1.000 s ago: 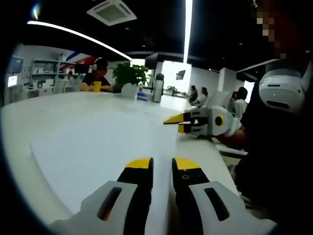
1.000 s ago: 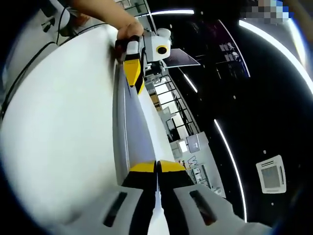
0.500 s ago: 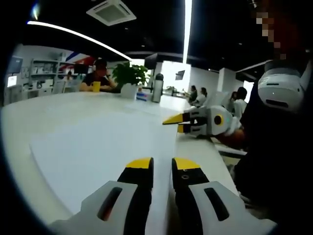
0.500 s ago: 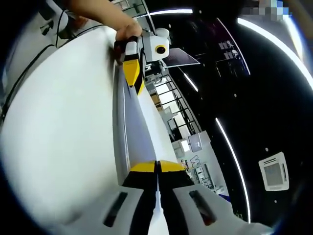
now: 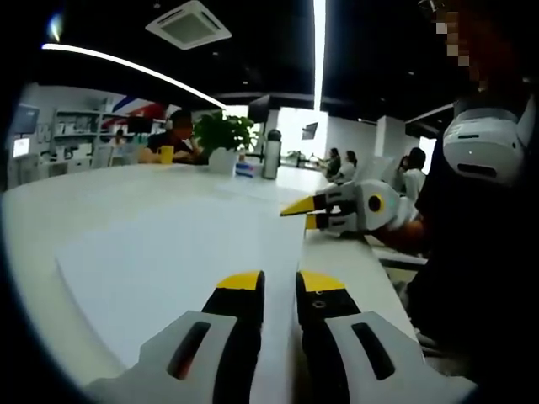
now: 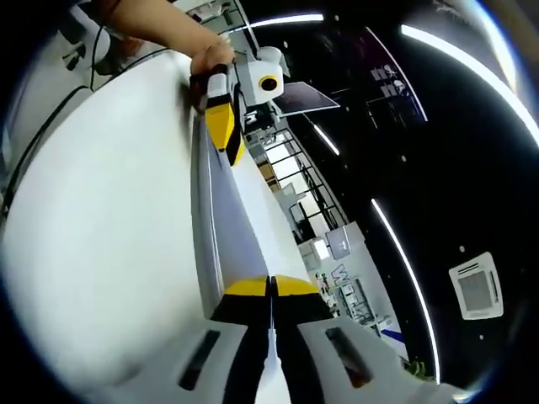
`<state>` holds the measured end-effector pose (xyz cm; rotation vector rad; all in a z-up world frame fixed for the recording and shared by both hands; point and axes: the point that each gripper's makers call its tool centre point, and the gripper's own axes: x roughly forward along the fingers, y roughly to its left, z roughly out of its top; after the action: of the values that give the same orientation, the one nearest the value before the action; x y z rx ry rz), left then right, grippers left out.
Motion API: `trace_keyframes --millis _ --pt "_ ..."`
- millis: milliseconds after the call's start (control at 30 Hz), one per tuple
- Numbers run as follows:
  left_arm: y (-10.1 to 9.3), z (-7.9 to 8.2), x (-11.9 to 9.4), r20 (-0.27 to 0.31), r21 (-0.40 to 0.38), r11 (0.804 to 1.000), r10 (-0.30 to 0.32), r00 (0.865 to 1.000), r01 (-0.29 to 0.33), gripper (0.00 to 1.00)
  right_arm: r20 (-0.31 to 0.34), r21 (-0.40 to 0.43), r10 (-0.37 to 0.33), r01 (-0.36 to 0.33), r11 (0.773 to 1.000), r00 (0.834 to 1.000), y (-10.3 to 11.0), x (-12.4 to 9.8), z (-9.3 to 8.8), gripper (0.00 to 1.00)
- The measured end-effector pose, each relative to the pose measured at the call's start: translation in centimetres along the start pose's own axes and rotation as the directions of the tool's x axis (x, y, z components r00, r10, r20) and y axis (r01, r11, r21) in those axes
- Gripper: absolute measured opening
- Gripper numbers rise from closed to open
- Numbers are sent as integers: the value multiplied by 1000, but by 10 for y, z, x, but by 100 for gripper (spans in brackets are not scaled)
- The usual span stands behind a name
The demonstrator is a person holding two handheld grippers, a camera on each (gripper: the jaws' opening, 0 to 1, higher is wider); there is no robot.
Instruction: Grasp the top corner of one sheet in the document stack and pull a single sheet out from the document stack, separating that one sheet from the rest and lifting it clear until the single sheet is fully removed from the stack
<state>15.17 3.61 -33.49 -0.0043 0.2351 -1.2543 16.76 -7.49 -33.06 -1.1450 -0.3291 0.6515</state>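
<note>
**Sheet held at two corners over white worktop**

White worktop [image 5: 101, 181] runs through an open office with a dark ceiling and long light strips [image 5: 319, 42]; the same worktop [image 6: 93, 236] shows in the right gripper view, rolled well over.

Task item: a plain white sheet [image 5: 177, 261], blank on the visible face, no creases or marks that can be made out. It spreads from the near jaws toward the far left, its edges reading faintly against the equally white surface. In the right gripper view the sheet [image 6: 217, 227] appears nearly edge-on as a narrow pale grey band running between the two grippers. Whether other sheets lie under it cannot be told.

Left gripper [image 5: 280, 282]: yellow-tipped jaws almost together, a slim gap between them, with the sheet's near edge running into that gap. Reads as pinched on the sheet. In the right gripper view this gripper [image 6: 221, 126] sits at the far end of the band, held by a hand [image 6: 202, 57].

Right gripper [image 6: 269, 286]: jaws pressed tight together on the near end of the sheet, no gap visible. In the left gripper view it [image 5: 307, 212] enters from the right, tips pointed at the sheet's far right edge.

Further off: a potted plant [image 5: 223, 130], a dark flask [image 5: 271, 151], a seated person with a yellow cup [image 5: 167, 153], more people [image 5: 341, 164] beyond. Ceiling air unit [image 5: 188, 23] overhead.
</note>
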Motion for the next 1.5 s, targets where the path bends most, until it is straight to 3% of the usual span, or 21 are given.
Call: trace_keyframes --millis 300,533,667,833,867,933,1100,1300,1333,1433,1500 --pt "-1 1 -1 18 9 1000 8 1000 -8 18 3 -19 0 0 1000 1000 1 -1 0 2" --pt "-10 -1 -1 32 111 993 23 999 -27 30 8 -3 3 -3 1000 1000 1 -2 0 2" --pt "-12 1 -4 38 94 996 11 999 -14 38 11 7 4 -4 1000 1000 1 -2 -1 2" --pt "5 -1 -10 7 36 993 110 994 -110 35 11 5 2 -2 1000 1000 1 -2 -1 2" --pt "8 2 -12 10 21 989 146 989 -147 36 11 7 1 -1 1000 1000 1 -2 -1 2" --pt "17 8 -22 10 -14 967 256 967 -256 39 12 9 1 -1 1000 1000 1 -2 -2 2" --pt "-6 38 -43 104 125 936 318 942 -330 41 11 10 1 -1 1000 1000 1 -1 -2 2" --pt "-21 34 -66 84 145 905 391 916 -400 41 10 12 -1 1 1000 1000 0 1 -2 2" --pt "-21 32 -70 84 143 896 412 907 -420 41 10 13 -1 1 1000 1000 0 1 -3 2" --pt "-22 25 -86 79 137 845 510 856 -516 41 11 22 0 0 1000 1000 0 1 -3 2" --pt "-29 21 -90 82 112 842 522 849 -528 39 12 31 1 -2 1000 1000 0 2 -3 2"
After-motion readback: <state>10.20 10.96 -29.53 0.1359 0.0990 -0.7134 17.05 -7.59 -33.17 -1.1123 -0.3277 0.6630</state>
